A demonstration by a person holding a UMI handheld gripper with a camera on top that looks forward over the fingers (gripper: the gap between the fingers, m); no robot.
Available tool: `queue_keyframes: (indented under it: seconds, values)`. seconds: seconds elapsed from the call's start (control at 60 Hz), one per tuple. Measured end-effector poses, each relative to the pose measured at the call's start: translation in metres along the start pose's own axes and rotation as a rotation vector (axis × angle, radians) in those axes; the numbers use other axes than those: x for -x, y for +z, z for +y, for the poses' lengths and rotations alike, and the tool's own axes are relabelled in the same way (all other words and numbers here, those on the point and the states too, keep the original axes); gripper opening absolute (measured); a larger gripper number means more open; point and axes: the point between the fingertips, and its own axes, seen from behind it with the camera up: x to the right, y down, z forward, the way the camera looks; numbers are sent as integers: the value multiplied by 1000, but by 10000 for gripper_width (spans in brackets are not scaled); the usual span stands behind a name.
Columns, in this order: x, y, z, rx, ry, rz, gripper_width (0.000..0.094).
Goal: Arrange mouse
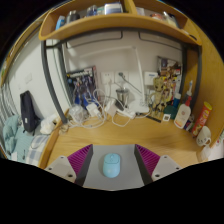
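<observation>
A pale blue mouse lies on a grey mouse mat on the wooden desk. My gripper is open, its purple pads standing apart at either side of the mat. The mouse sits between the fingers with a clear gap on both sides and rests on the mat on its own.
Beyond the mat, the desk's back holds a power strip with tangled white cables, a white jar, bottles and small items at the right. A dark object stands at the left. A wooden shelf runs overhead.
</observation>
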Motion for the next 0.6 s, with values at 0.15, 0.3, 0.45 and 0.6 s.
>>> queue_keyframes:
  seconds: [0.15, 0.3, 0.45, 0.6]
  values:
    - [-6, -59, -33, -58, -1, 1, 822]
    - [-12, -106, -49, -105, 17, -27, 821]
    - [-31, -138, -45, -126, 27, -21, 818]
    - [-55, -157, -38, -146, 29, -3, 824]
